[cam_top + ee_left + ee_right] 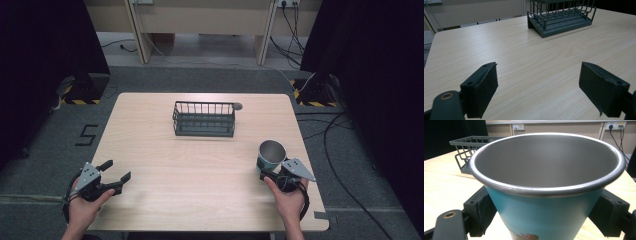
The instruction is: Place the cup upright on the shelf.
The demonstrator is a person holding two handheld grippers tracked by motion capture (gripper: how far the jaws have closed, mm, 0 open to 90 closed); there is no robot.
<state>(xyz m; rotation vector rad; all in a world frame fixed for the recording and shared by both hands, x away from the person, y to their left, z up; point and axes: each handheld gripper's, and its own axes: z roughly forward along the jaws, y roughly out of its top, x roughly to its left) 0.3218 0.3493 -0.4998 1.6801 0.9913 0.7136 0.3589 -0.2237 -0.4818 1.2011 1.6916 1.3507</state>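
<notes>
- Two claws are in my hands at the near edge of the table (150, 150): my left claw (120, 172) rests at the near left, jaws spread wide with nothing between them, pointing across bare wood toward the basket.
- My right claw (268, 174) is at the near right, and its jaws sit against both sides of the cup (271, 154). In the right gripper view the pads (482, 212) press the blue wall low down, well under the steel rim, so I take it as clenched on the cup (546, 192).
- The cup stands upright, mouth open to the ceiling, near the right edge of the table. I cannot tell whether its base has left the wood.
- To do this step well, I judge I should keep the squeeze steady and low on the tapered wall, since a cone tends to slip down out of a loose pinch. Lift straight before travelling and keep the cup level.
- Farther off, the wire basket (204, 119) stands in the middle of the far half, up and to the left of the cup and well apart from it. It looks empty, and I judge it the likely place for the cup.
- A small round grey piece (238, 106) sits at the basket's far right corner; I would steer clear of it.
</notes>
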